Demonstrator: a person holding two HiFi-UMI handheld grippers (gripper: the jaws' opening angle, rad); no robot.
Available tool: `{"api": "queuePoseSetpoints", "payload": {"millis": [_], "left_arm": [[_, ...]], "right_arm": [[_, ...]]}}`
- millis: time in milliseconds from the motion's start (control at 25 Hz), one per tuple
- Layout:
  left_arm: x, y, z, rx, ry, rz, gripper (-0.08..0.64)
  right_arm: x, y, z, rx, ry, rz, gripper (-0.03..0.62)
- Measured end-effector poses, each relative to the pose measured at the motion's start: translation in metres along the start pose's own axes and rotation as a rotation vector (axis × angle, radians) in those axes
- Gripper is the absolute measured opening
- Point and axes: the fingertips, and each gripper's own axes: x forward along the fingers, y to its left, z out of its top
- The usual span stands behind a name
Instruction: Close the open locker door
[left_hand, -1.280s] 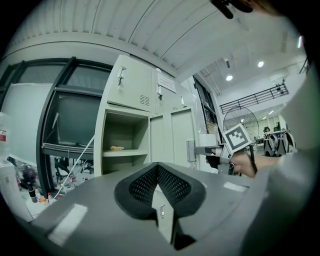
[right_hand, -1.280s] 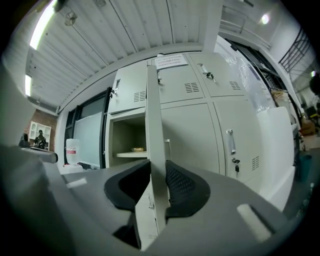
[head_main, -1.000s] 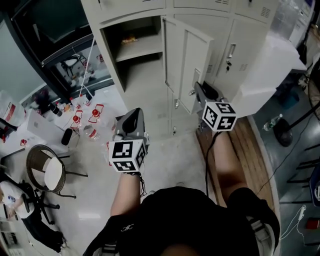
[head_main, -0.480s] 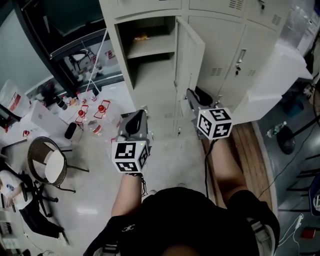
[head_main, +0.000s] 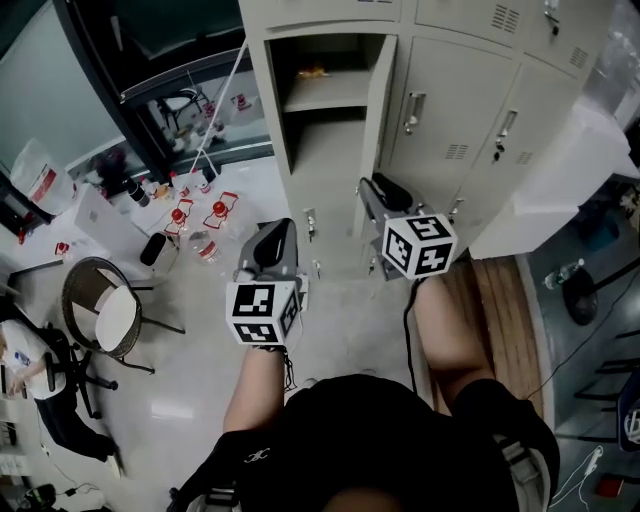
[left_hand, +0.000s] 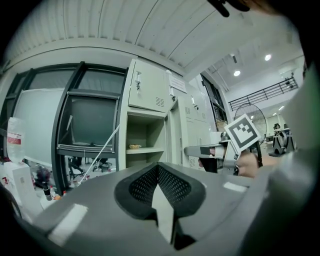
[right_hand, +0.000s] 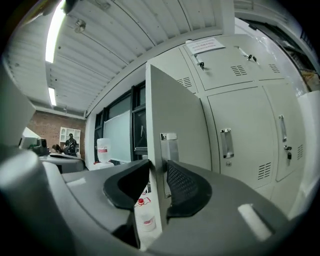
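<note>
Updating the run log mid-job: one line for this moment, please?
locker door: open | right tongs: clamped on its edge | left tongs: shut, empty

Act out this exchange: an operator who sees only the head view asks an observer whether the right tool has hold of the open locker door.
Operator: Has the right tool got the open door?
Observer: Yes. The right gripper view shows the door's edge between its jaws, which lie against both faces.
Operator: And the left tool?
Observer: The left gripper view shows its jaws together with nothing between them.
</note>
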Motion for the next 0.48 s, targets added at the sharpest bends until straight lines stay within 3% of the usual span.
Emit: {"api": "queuePoseSetpoints", "payload": {"millis": [480], "left_arm": [[-0.034,0.069,-0.003,-0.008,-0.002,0.125,0.0]], "right_arm": [[0.071,0.04,-0.001,0.038,0.017,-0.104,0.109]]}}
